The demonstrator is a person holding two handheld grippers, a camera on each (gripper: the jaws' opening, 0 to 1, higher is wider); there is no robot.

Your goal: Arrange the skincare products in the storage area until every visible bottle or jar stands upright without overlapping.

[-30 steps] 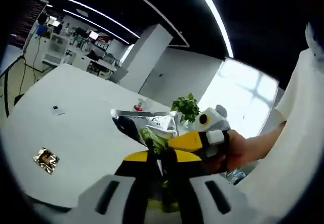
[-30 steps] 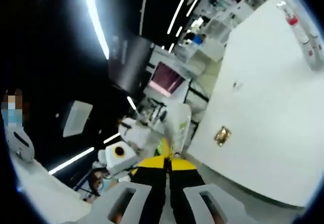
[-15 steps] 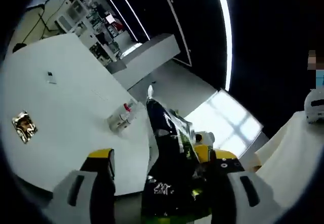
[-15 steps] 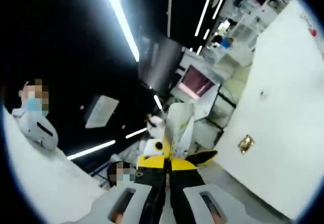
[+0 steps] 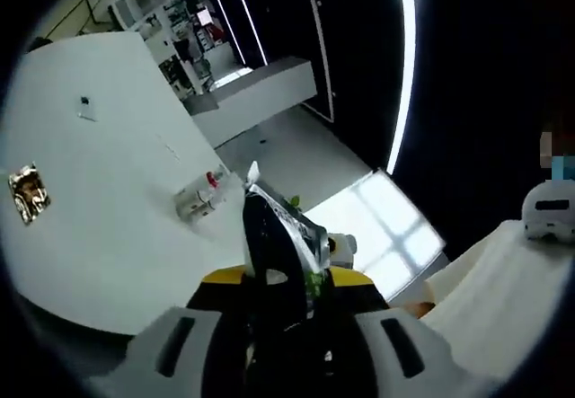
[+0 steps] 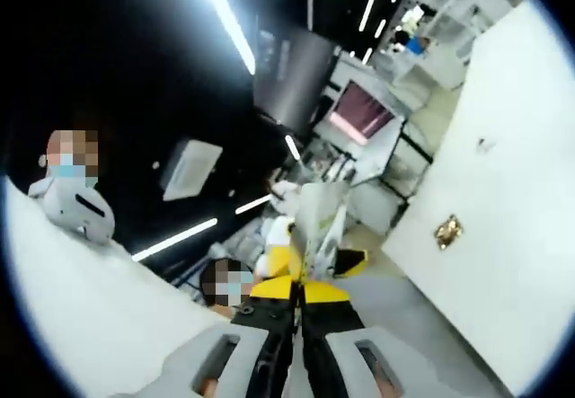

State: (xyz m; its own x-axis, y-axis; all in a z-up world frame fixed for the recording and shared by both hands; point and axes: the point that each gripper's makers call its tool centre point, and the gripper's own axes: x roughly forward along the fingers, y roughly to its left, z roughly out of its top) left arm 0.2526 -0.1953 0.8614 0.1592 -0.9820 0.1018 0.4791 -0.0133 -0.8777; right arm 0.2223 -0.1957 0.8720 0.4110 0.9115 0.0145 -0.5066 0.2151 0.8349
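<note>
In the left gripper view, our left gripper (image 5: 286,313) is clenched on a dark foil pouch (image 5: 269,245), which stands edge-on between the jaws and rises toward twelve o'clock. The other gripper (image 5: 346,263) peeks out yellow just behind the pouch at about two o'clock. The white desk (image 5: 99,200) spreads off at ten o'clock, well apart from us. On it lies a clear bottle with a red cap (image 5: 196,199), on its side, near the desk's far edge; a small gold packet (image 5: 27,191) sits at nine o'clock. That bottle is the work we judge undone. The risk: both grippers are lifted off the desk, so a slack grip could drop the pouch to the floor.

In the right gripper view, our right gripper (image 6: 298,295) is closed on the pale edge of the same pouch (image 6: 322,218), which rises at twelve o'clock. The left gripper (image 6: 346,261) touches it at one o'clock. The desk (image 6: 512,236) fills three o'clock, the gold packet (image 6: 447,231) on it. Opposed pulls could tear the pouch.
</note>
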